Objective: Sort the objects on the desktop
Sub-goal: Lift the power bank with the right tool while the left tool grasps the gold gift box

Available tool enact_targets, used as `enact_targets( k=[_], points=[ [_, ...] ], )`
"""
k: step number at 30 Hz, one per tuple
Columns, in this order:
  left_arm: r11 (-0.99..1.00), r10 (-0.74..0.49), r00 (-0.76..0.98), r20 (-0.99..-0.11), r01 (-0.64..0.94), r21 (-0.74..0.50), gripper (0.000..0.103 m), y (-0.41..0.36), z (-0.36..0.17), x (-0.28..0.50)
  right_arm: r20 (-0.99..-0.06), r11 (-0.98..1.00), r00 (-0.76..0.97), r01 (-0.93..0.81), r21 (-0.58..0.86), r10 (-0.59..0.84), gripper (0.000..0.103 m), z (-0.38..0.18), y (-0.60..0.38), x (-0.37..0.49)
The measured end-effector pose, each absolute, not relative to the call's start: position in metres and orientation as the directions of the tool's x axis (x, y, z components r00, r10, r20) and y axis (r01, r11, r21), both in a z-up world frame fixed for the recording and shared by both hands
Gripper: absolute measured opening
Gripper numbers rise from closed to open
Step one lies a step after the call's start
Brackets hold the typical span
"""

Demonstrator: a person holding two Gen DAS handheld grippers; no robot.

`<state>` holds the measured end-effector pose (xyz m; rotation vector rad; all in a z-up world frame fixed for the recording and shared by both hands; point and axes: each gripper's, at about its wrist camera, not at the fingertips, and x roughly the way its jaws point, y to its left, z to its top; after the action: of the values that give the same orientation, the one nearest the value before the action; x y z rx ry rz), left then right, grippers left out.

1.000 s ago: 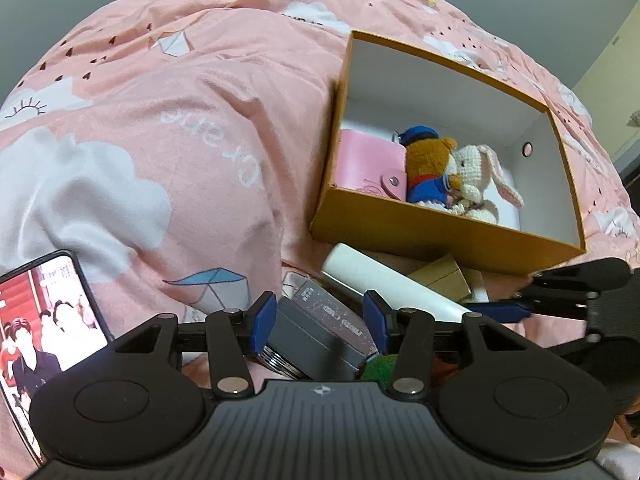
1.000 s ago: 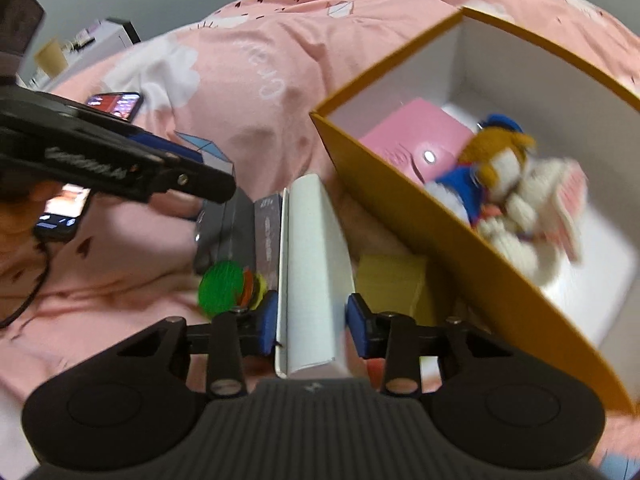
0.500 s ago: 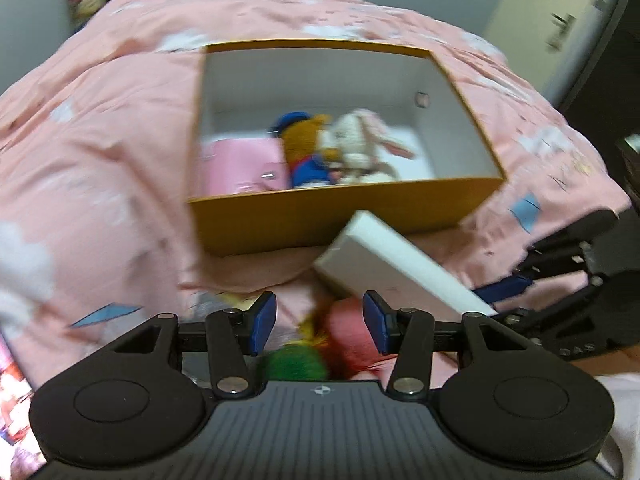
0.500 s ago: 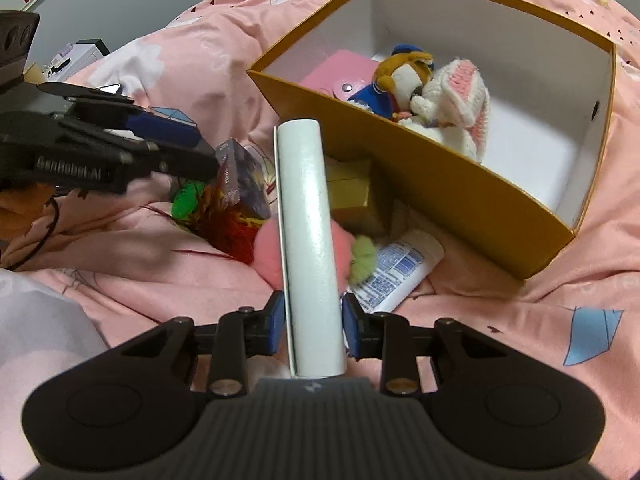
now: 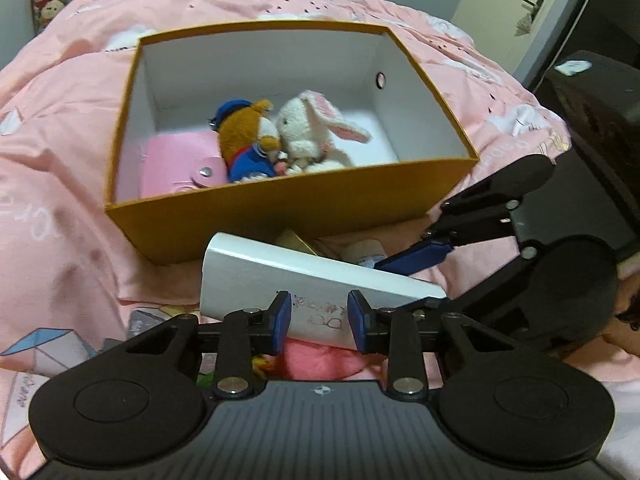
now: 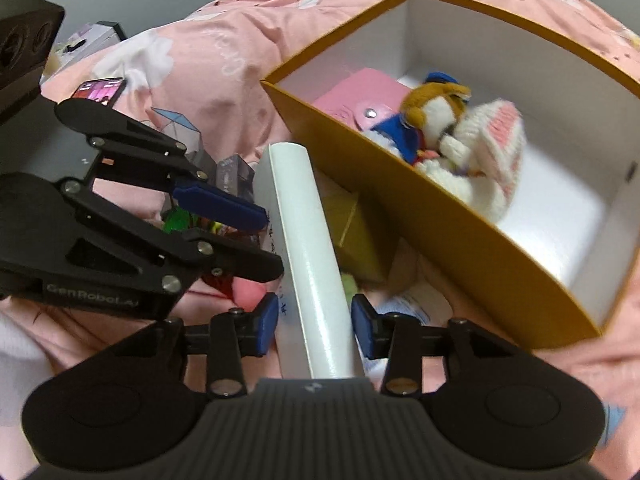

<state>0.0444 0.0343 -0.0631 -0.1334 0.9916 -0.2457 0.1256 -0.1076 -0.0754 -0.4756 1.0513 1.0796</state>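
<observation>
A long white box [image 6: 308, 248] lies tilted over the clutter in front of the orange carton [image 5: 280, 216]. My right gripper [image 6: 314, 324] straddles its near end. The jaws are opening and the pads stand just off its sides. My left gripper [image 5: 320, 320] comes in from the left with its fingertips against the box's broad written face [image 5: 312, 276]. Its jaws are closing and I see nothing pinched between the pads. In the carton lie a pink wallet [image 5: 176, 164], a brown bear in blue [image 5: 248, 140] and a white rabbit [image 5: 308, 136].
Under the white box lie a gold box [image 6: 352, 232], a printed tube [image 6: 400, 308], a pink plush [image 5: 320, 360], a green and red toy [image 6: 176, 218] and a grey box [image 6: 232, 172]. A lit phone [image 6: 100, 88] lies on the pink quilt further left. Dark furniture [image 5: 592, 92] stands at right.
The right pads, tight on the white box before, have parted from it. The left gripper swung from the grey box over to the white box and its jaws narrowed.
</observation>
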Motion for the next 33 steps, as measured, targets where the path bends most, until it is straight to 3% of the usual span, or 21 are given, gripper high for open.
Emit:
enact_targets(
  k=[4, 11, 17, 24, 33],
  points=[
    [0.971, -0.239, 0.526, -0.816, 0.125, -0.204, 0.035, 0.045, -0.057, 0.043, -0.867, 0.404, 0.039, -0.895, 0.190, 0.496, 0.050, -0.079, -0.094, 0.138],
    [0.977, -0.206, 0.532, -0.821, 0.073, -0.198, 0.035, 0.065, -0.051, 0.043, -0.848, 0.421, -0.041, -0.854, 0.304, 0.528, 0.042, -0.085, -0.090, 0.145],
    [0.972, -0.236, 0.513, -0.825, 0.109, -0.209, 0.035, 0.060, -0.050, 0.042, -0.871, 0.443, 0.017, -0.866, 0.232, 0.491, 0.039, -0.062, -0.124, 0.125],
    [0.965, -0.259, 0.492, -0.831, 0.176, -0.196, 0.036, 0.041, -0.053, 0.043, -0.930, 0.452, 0.123, -0.891, 0.050, 0.346, 0.037, -0.049, -0.169, 0.104],
    [0.964, -0.242, 0.476, -0.846, 0.215, -0.155, 0.035, 0.030, -0.058, 0.043, -0.955, 0.369, 0.109, -0.930, 0.001, 0.277, 0.037, -0.061, -0.157, 0.099]
  ],
)
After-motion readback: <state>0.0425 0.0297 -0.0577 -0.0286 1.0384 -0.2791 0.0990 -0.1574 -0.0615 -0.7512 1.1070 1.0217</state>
